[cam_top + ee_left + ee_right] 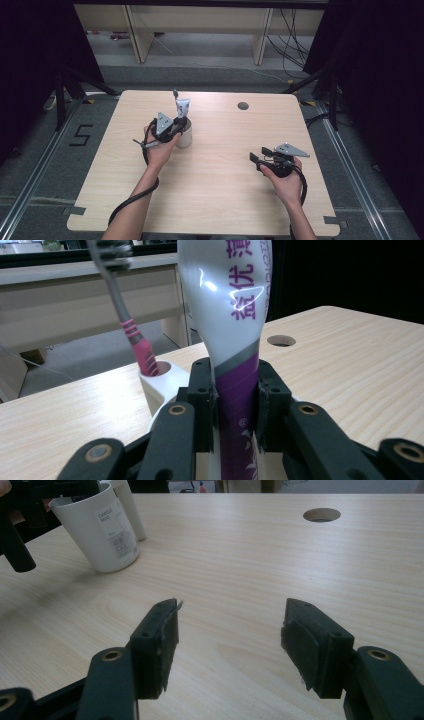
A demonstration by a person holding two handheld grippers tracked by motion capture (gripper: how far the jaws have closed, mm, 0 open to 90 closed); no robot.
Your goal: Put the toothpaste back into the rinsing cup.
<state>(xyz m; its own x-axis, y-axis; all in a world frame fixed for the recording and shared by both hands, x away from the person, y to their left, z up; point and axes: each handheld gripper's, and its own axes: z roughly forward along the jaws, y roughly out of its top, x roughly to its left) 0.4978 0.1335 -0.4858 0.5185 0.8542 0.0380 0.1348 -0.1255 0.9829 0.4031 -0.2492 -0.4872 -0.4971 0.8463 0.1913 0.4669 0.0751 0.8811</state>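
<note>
Toothpaste tube (235,340) in left hand-held gripper (235,405)

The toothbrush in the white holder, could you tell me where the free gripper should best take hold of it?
Grip the toothbrush on its bare grey shaft above the holder, coming from the side with the right gripper. It leans up and out, and the left gripper holds the toothpaste tube beside it.
</note>
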